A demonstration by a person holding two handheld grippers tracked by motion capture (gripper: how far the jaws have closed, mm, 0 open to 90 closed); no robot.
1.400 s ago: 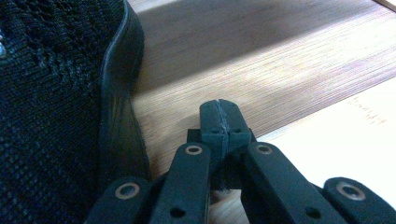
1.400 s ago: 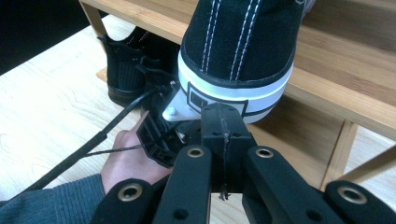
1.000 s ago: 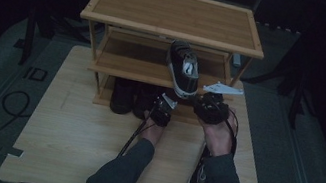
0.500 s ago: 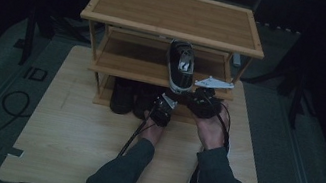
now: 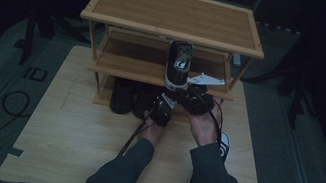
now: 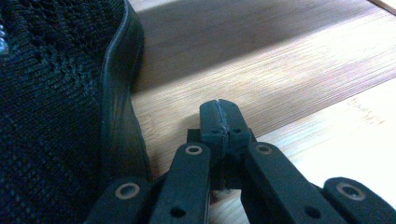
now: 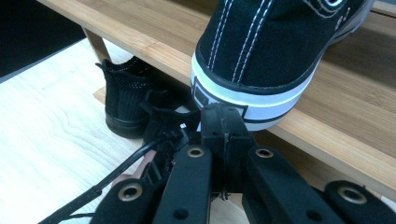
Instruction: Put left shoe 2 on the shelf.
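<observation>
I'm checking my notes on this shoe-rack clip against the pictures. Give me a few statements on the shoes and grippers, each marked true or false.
1. The black-and-white sneaker sits on the rack's middle shelf. True.
2. The right gripper has its jaws wide open. False: they are shut together, tips at the sneaker's heel.
3. The left gripper is clamped on a shoe. False: its jaws are shut on nothing, beside a black mesh shoe.
4. Dark shoes stand under the lowest shelf. True.
5. A shoe sits on the rack's top shelf. False: nothing lies there.
</observation>
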